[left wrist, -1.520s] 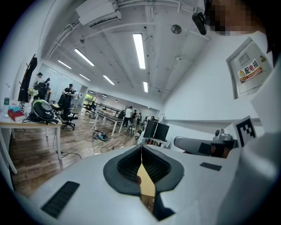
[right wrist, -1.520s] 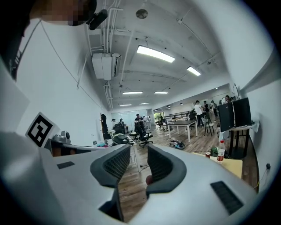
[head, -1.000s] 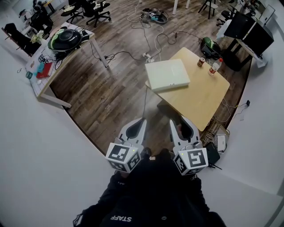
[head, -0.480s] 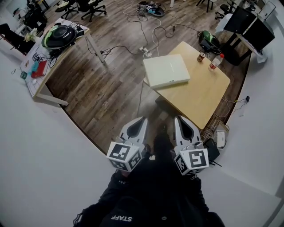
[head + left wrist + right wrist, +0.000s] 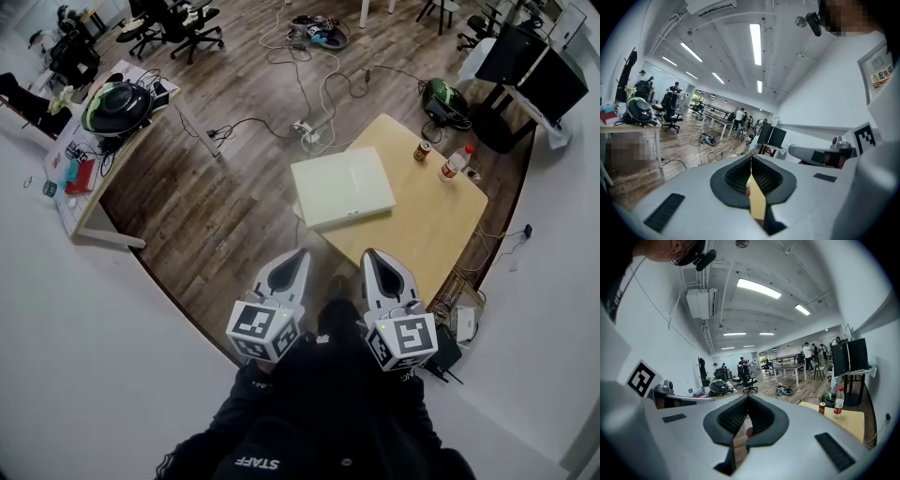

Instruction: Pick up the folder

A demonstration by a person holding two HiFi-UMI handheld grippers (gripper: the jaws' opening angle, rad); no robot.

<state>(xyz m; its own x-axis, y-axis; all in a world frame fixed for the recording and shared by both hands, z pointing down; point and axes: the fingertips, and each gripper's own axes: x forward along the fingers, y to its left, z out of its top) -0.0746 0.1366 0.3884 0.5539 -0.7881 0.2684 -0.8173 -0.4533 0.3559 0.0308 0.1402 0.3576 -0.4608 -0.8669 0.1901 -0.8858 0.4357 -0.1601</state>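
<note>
The folder (image 5: pixel 342 186), a pale flat square, lies on the light wooden table (image 5: pixel 427 225) and sticks out over its left corner. In the head view both grippers are held side by side below it, short of the table and apart from the folder. My left gripper (image 5: pixel 299 254) is shut with nothing in it, its tips (image 5: pixel 751 157) pressed together. My right gripper (image 5: pixel 367 254) is shut too and empty, its jaws meeting at the tips (image 5: pixel 748 396). In both gripper views the jaws hide the folder.
A can (image 5: pixel 424 152) and a plastic bottle (image 5: pixel 456 163) stand at the table's far side. Cables (image 5: pixel 309 89) trail over the wooden floor. A desk (image 5: pixel 98 150) with a helmet is at left, and monitors (image 5: pixel 525 70) are at top right. White walls flank the person.
The right gripper's jaws have closed from wide open. Both grippers and the head view have moved towards the table, so the folder now lies closer.
</note>
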